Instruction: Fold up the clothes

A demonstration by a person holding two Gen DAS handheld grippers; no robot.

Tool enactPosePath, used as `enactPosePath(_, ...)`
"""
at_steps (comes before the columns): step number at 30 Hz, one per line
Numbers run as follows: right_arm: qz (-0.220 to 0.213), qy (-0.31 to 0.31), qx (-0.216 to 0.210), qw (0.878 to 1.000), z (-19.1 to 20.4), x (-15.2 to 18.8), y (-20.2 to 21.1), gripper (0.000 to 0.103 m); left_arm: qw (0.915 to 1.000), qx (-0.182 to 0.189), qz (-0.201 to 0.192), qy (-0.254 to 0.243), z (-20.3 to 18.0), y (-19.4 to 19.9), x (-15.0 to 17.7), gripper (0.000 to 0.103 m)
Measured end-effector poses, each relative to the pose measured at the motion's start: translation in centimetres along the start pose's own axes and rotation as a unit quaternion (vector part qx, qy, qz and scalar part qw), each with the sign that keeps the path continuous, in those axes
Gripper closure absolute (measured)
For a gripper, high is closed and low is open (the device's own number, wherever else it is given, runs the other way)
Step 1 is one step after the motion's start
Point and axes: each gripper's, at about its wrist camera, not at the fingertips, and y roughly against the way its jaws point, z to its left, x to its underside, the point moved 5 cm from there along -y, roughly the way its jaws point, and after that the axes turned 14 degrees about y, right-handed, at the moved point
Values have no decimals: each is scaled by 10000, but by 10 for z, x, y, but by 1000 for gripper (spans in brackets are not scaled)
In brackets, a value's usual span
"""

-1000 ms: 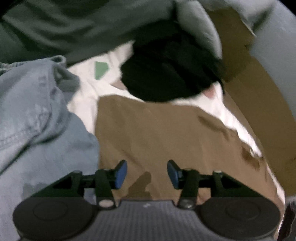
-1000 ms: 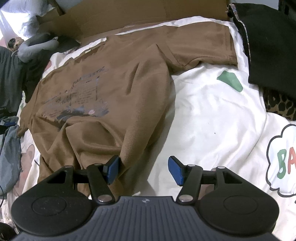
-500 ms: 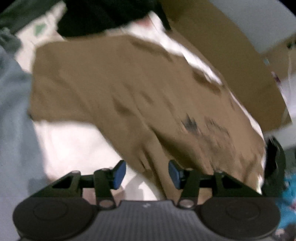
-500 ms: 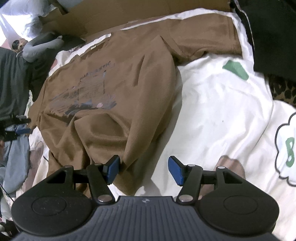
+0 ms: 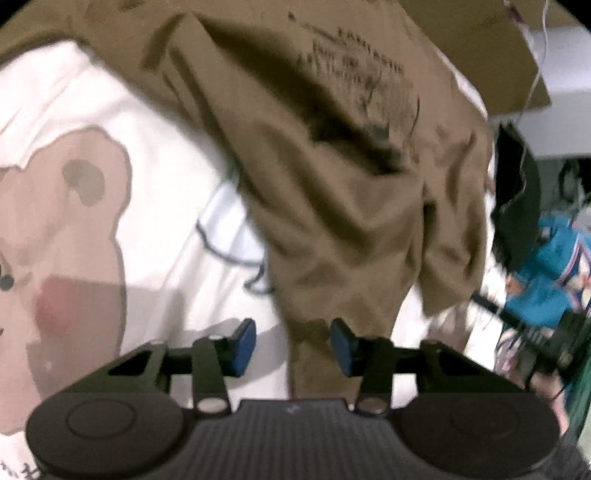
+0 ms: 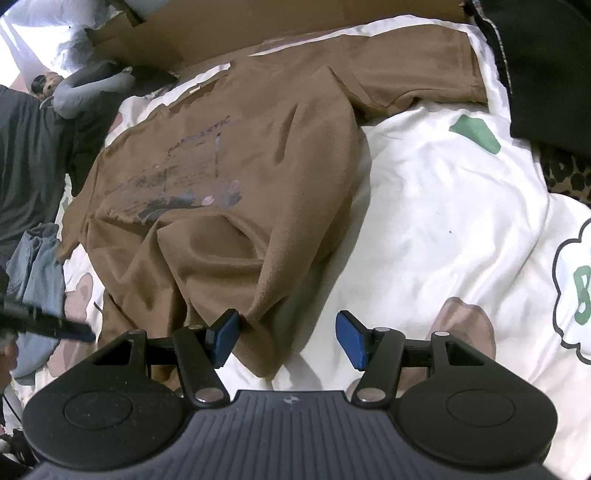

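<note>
1. Left wrist view: left gripper (image 5: 292, 345) points down at the hem end of the brown T-shirt (image 5: 332, 177) – jaws part open and just been closing, shirt fabric lies between the blue pads (image 5: 242, 345), but no pad presses on it that I can tell. Picture blurred.
2. Right wrist view: right gripper (image 6: 290, 341) has jaws wide apart – a hem corner of the brown T-shirt (image 6: 240, 177) lies by its left pad, white duvet (image 6: 424, 221) under the rest of the gap, nothing clamped.
3. Shirt lies rumpled, print up, on the duvet, its neck end at the far edge by the cardboard (image 6: 258, 26); one sleeve spread toward the black garment (image 6: 546, 62) at the far right corner.
4. Jeans (image 6: 35, 273) at the left edge of the bedding.
</note>
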Motion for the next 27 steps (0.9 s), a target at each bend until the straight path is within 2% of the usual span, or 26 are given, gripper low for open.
enactPosePath(6, -22, -25, 36, 10000, -2, 1, 2, 39, 9984, 53, 505, 260, 7, -16, 15, 57)
enactPosePath(16, -24, -14, 46, 10000, -4, 1, 1, 39, 9916, 337, 1025, 718, 9, -50, 34, 57)
enactPosePath(19, -20, -19, 44, 10000, -5, 1, 0, 39, 9909, 376, 1051, 747, 9, -55, 36, 57)
enactPosePath(23, -14, -22, 45, 10000, -5, 0, 0, 39, 9875, 506, 1050, 1061, 14, -58, 37, 57)
enactPosePath(27, -5, -36, 48, 10000, -6, 1, -1, 39, 9848, 600, 909, 1351, 19, -54, 34, 70)
